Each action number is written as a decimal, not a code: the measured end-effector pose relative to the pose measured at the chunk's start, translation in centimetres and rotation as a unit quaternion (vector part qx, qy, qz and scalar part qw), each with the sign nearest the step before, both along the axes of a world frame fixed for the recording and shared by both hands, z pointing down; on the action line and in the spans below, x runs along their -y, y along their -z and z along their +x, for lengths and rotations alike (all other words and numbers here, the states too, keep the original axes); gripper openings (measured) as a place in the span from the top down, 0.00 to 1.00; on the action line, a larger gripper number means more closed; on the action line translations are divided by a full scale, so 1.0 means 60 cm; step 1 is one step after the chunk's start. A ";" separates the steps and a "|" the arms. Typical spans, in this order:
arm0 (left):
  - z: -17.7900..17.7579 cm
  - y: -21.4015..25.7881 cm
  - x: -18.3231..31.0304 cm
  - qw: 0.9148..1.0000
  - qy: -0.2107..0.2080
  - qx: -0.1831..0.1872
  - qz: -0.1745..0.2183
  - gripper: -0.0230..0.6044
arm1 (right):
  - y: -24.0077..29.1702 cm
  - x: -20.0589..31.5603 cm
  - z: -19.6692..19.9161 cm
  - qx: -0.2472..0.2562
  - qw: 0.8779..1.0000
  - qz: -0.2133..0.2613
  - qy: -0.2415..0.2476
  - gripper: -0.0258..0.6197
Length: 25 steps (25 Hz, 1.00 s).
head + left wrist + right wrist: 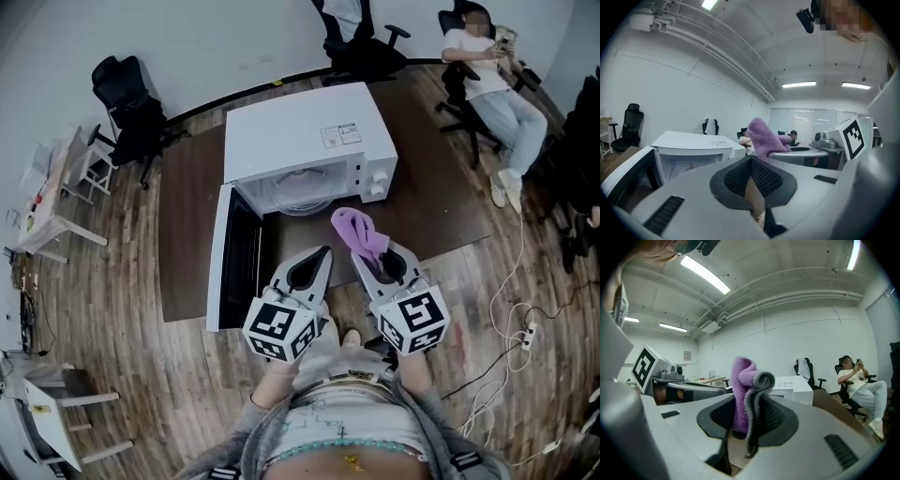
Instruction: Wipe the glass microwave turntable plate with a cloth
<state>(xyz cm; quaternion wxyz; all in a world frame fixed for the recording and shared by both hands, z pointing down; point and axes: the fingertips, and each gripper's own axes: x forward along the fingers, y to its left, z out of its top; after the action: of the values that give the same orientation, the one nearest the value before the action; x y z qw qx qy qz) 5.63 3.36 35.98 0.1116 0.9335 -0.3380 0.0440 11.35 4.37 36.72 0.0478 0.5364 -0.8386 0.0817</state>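
Head view: white box microwave (300, 141) is sitting on the dark brown table (192, 187), its door (225, 258) hanging open at left, the round glass turntable plate (302, 202) lying inside the cavity. Left gripper (319, 258) is hovering in front, jaws together, empty. Right gripper (384, 258) is clamping a bunched purple terry cloth (356, 232).

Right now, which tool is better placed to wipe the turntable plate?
Right. The right tool is shut on the purple cloth; the left tool is shut and empty. The glass plate sits inside the open microwave, just ahead of both, so reach probably doesn't separate them.
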 end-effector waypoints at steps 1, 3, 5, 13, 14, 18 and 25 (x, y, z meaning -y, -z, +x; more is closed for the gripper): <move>0.000 -0.002 0.008 1.000 -0.001 -0.001 -0.002 0.95 | -0.001 0.008 0.001 -0.002 1.000 -0.001 -0.001 0.77; -0.005 -0.005 0.028 1.000 0.000 -0.003 -0.004 0.95 | -0.001 0.027 -0.001 -0.008 1.000 -0.001 -0.003 0.77; -0.016 -0.004 0.051 1.000 0.001 -0.005 -0.003 0.95 | 0.002 0.048 -0.004 -0.012 1.000 0.000 -0.007 0.77; -0.054 -0.001 0.146 1.000 -0.004 -0.021 0.001 0.95 | 0.011 0.148 -0.037 -0.031 0.999 0.002 -0.015 0.77; -0.059 -0.003 0.156 1.000 -0.006 -0.021 0.002 0.95 | 0.011 0.161 -0.044 -0.033 0.999 0.002 -0.014 0.77; -0.083 -0.015 0.192 1.000 -0.011 -0.024 -0.005 0.95 | 0.011 0.202 -0.074 -0.044 0.999 0.001 -0.010 0.77; -0.125 -0.044 0.227 0.999 -0.023 -0.028 -0.023 0.95 | -0.002 0.252 -0.121 -0.059 0.998 -0.013 -0.011 0.77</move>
<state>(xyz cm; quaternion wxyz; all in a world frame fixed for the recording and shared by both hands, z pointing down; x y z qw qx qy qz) -1.86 -10.24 38.62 0.1409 0.9390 -0.3125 0.0281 4.08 -10.76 36.82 0.1029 0.5487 -0.8274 0.0609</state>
